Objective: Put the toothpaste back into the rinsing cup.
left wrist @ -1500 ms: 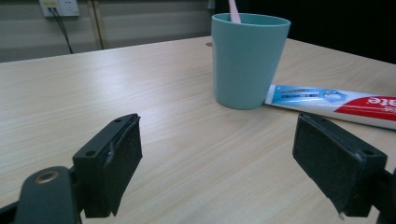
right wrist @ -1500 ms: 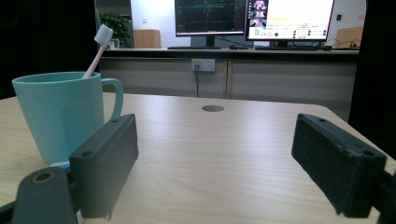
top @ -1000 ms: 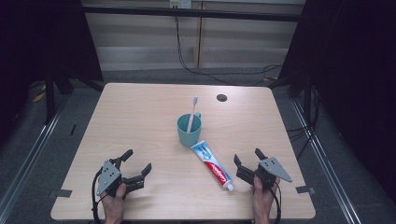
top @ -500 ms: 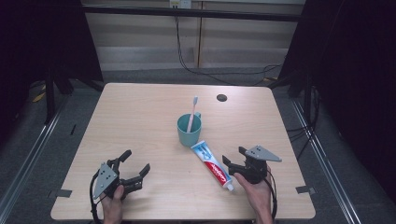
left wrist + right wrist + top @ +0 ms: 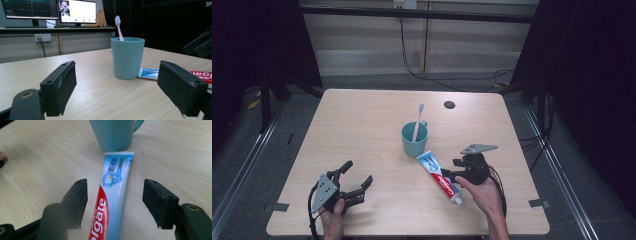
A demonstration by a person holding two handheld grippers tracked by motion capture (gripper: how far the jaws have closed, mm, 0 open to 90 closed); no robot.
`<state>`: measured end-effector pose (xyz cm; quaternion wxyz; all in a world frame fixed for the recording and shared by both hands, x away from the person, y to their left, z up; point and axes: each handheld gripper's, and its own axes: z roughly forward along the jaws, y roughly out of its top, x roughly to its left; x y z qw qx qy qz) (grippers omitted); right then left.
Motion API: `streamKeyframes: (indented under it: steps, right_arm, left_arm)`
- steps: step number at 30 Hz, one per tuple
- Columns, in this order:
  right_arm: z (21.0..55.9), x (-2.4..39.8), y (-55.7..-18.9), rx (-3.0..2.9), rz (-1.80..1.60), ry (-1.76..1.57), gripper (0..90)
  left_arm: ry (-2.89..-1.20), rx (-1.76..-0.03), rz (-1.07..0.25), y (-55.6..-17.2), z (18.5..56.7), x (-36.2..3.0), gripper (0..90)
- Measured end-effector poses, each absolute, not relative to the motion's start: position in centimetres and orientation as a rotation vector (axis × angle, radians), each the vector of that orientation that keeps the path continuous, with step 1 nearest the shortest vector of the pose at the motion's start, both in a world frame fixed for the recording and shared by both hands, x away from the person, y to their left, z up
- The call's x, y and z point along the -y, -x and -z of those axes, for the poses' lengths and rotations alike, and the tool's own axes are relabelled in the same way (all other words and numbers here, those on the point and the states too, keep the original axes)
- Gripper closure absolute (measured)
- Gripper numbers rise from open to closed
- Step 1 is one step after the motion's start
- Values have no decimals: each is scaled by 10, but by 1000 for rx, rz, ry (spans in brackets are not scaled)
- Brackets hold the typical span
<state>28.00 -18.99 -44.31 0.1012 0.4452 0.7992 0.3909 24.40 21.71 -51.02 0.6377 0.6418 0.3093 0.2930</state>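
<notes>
High view: saw the right tongs [image 5: 451, 171] gaping wide, lowered over the red, white and blue plastic toothpaste tube [image 5: 439, 176] lying flat on the pale wooden tabletop [image 5: 362, 130], probably lined up that way to close across the tube's width. Beyond those tongs, just past the tube's flat end, stood the teal plastic cup [image 5: 414, 139] with a pink toothbrush [image 5: 417, 120] leaning in it. Found the left tongs [image 5: 358, 176] also spread wide, well off from both, hand resting low, seemingly idle.

Left gripper view: looked between two widely parted jaws at the cup [image 5: 127, 58] ahead, toothbrush [image 5: 118, 27] upright, tube's end [image 5: 150, 73] beside its base.

Right gripper view: caught the tube [image 5: 111, 200] running straight between the parted jaws, touched by neither, its crimped end right at the cup [image 5: 113, 133] ahead. Nothing gripped yet.
</notes>
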Motion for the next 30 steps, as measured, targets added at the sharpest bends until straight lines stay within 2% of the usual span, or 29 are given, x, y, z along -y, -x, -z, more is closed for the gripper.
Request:
streamKeyframes:
  steps: [7, 23, 30]
  right_arm:
    - [442, 183, -295, -2529, -999, -1364, 366]
    - [451, 171, -320, -2720, -787, -1425, 464]
    - [453, 164, -331, -2776, -722, -1426, 445]
  left_arm:
    - [-1475, -701, -672, -244, 510, -218, 157]
    - [-1472, -701, -670, -244, 510, -218, 157]
    - [-1472, -702, -671, -244, 510, -218, 157]
